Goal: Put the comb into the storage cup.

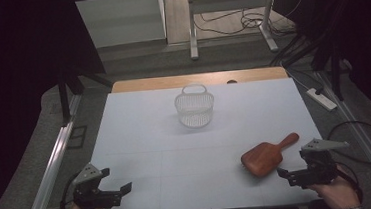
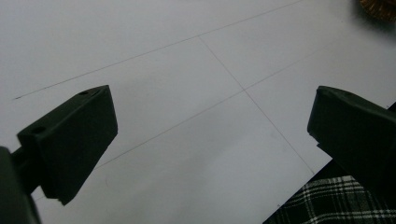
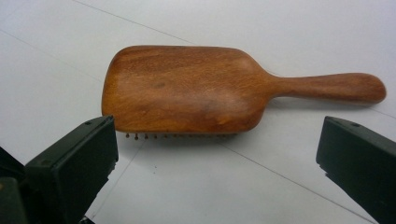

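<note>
The right hand-held gripper [image 1: 290,172], jaws spread and empty, sits just short of the wooden hairbrush [image 3: 187,88], which lies bristles-down on the worktop [image 1: 141,138]. The approach seems to be in hand; next it likely must advance and close. The left hand-held gripper [image 1: 122,189] rests spread, well apart.

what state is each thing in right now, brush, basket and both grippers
hairbrush: lying bristles down on the table, wooden back up, not held
basket: upright at the far middle of the table, handle up, looks empty
left gripper: jaws wide apart, nothing between them
right gripper: jaws wide apart, just short of the hairbrush, not touching it
</note>
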`<state>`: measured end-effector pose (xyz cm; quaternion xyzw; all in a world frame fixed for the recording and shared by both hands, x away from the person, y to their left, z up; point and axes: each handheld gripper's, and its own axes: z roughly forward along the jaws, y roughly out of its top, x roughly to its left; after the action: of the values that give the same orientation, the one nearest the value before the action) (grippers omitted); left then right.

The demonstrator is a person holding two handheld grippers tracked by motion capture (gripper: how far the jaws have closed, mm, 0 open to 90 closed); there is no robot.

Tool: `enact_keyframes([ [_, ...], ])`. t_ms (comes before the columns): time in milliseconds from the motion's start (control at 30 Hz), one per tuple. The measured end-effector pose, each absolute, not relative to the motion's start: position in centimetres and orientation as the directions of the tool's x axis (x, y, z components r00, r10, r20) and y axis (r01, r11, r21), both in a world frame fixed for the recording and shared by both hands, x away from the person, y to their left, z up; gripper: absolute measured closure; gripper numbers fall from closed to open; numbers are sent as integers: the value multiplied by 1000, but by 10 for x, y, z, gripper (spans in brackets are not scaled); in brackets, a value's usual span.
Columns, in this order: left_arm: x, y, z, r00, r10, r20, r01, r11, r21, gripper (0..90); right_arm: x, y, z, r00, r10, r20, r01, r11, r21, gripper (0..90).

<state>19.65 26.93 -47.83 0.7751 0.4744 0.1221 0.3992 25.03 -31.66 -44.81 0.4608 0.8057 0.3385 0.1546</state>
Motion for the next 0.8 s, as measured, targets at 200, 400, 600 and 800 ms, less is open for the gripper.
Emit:
enact_keyframes([
  [200,196,270,-478,521,831,-195,639,-227,735,15,255,-316,-448,-529,846,72,645,346,681,0],
  [400,197,270,-478,521,831,-196,640,-228,734,16,259,-311,-445,-548,835,50,630,373,681,0],
  [600,197,270,-479,520,831,-200,641,-224,734,17,266,-307,-446,-552,833,48,639,385,666,0],
  [800,197,270,-479,520,830,-201,641,-224,734,17,273,-302,-447,-559,828,49,649,400,647,0],
])
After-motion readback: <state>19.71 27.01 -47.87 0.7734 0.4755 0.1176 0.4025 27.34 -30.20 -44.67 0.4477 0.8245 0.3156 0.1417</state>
